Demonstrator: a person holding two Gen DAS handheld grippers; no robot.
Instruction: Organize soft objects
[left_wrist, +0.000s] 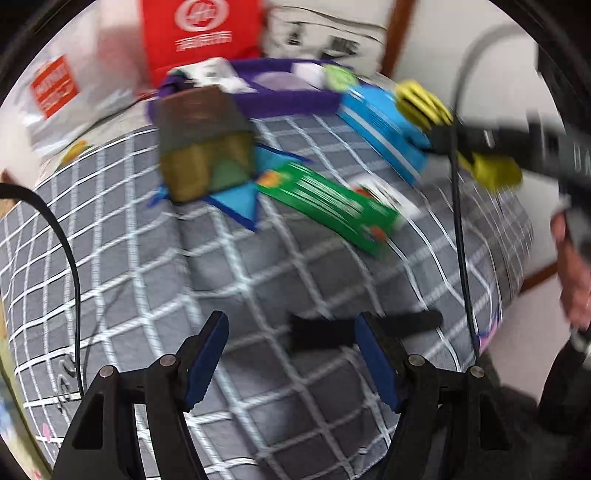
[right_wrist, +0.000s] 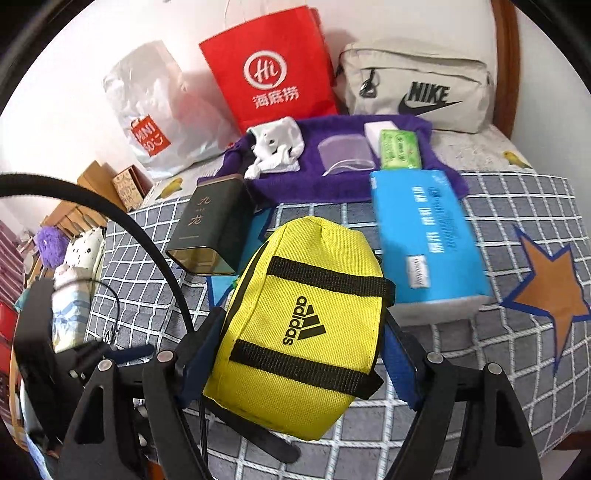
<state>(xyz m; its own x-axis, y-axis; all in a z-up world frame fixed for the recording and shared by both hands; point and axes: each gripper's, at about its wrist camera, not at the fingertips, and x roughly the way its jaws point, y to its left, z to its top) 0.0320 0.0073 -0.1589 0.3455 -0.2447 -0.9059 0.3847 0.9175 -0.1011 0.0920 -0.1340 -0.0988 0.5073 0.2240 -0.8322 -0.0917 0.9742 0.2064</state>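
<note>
My right gripper (right_wrist: 299, 343) is shut on a small yellow Adidas pouch (right_wrist: 306, 325) with black straps and holds it above the checked grey bedspread (right_wrist: 480, 369). In the left wrist view the pouch (left_wrist: 424, 103) hangs in the right gripper at the upper right. Behind lies a purple towel (right_wrist: 332, 184) with a white sock (right_wrist: 275, 147), a clear pouch (right_wrist: 345, 153) and a green tissue pack (right_wrist: 400, 149) on it. A blue tissue pack (right_wrist: 424, 240) lies in front of the towel. My left gripper (left_wrist: 291, 354) is open and empty over the bedspread (left_wrist: 258, 277); that view is blurred.
A dark tea tin (right_wrist: 210, 229) stands left of the pouch. A green box (left_wrist: 328, 206) lies mid-bed. A red paper bag (right_wrist: 269, 70), a white Miniso bag (right_wrist: 155, 110) and a beige Nike bag (right_wrist: 417, 88) stand along the wall. Soft toys (right_wrist: 74, 273) lie at the left.
</note>
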